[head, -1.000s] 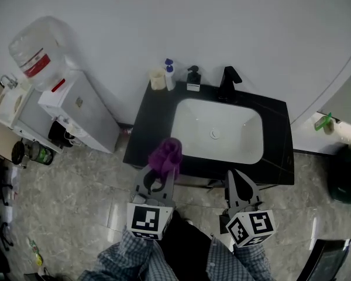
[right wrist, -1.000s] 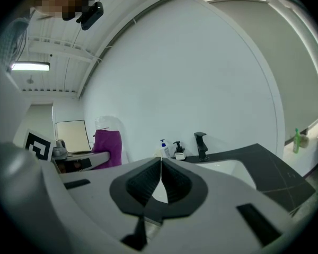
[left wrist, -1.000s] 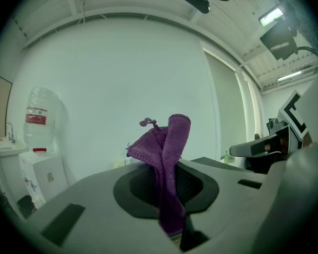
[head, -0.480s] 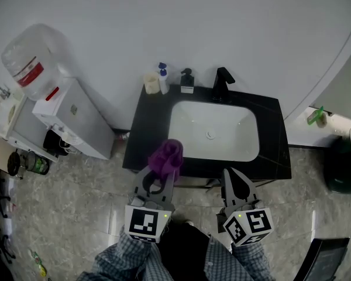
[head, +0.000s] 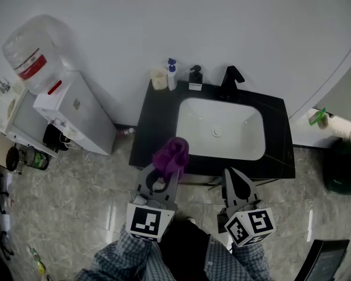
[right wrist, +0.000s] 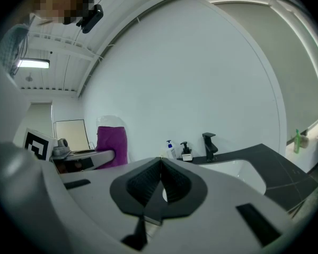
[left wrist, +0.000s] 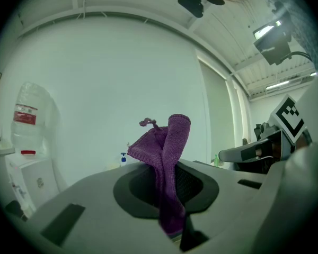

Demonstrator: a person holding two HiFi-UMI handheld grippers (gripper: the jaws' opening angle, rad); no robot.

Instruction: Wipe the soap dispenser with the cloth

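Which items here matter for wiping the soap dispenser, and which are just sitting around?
In the job: purple cloth, clamped in the left hand-held gripper; black soap dispenser.
Lying about: blue-capped pump bottle, beige cup, faucet, water dispenser, green bottle.

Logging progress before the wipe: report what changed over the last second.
No real change; only the head view sways slightly. The left gripper still clamps the purple cloth, the right gripper stays shut and empty, both short of the counter. The soap dispenser stands untouched beside the faucet.
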